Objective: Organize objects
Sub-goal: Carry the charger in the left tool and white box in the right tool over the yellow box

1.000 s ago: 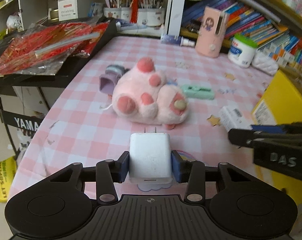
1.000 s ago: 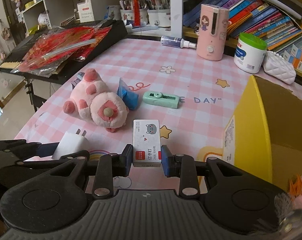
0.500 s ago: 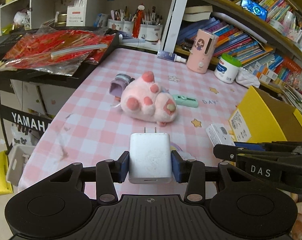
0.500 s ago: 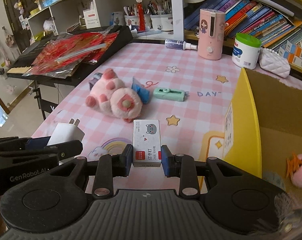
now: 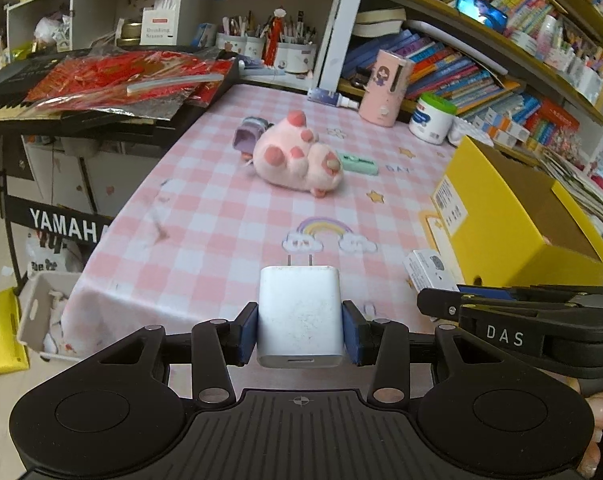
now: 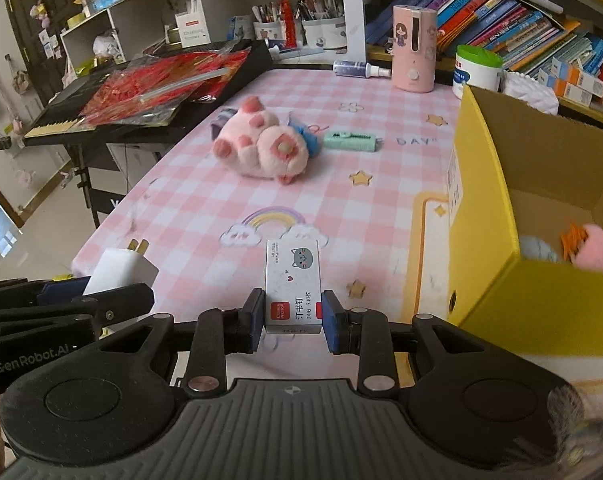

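both tongs are loaded: the left tongs (image 5: 300, 326) clamp a white charger (image 5: 299, 314) by its sides, and the right tongs (image 6: 292, 316) pinch a staple box (image 6: 292, 284) only at its near end. both are held above the front of the desk (image 6: 381, 200), left of the yellow box (image 6: 481, 184). the staple box could pivot or slip out of such a shallow grip, and either item could clip the box wall. still on the desk: one pink plush (image 6: 261, 150), one green stapler (image 6: 351, 140), one purple item (image 5: 248, 136). inside the box, one pink fluffy toy (image 6: 599, 248).
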Available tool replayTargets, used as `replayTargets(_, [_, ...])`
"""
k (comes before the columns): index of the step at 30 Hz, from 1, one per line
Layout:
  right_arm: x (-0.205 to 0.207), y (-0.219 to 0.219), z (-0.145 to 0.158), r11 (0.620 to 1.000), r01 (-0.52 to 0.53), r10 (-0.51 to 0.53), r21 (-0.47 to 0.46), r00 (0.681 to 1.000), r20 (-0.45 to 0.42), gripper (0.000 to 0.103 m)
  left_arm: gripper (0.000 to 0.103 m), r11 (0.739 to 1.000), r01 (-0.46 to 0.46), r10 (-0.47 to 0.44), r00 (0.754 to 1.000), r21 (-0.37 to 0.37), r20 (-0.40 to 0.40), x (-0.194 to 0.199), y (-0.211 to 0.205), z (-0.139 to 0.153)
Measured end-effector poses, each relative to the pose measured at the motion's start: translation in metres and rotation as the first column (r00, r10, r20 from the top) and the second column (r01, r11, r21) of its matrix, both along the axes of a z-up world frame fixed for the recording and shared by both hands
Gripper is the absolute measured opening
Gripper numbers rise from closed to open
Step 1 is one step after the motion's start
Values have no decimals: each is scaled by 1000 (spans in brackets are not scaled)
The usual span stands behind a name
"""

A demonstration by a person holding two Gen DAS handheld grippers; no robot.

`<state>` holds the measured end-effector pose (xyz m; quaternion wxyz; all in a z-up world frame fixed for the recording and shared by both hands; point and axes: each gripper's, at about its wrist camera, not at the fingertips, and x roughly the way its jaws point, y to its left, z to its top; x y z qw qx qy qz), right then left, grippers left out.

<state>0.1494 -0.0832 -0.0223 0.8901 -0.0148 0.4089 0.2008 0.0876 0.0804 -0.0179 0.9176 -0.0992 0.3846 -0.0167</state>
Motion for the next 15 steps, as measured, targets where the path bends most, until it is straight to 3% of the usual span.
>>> replayTargets(15, [-82, -44, -18, 978, 202, -199, 50, 978, -60, 28, 41, 983, 185, -184, 982, 19, -32, -55, -34, -7])
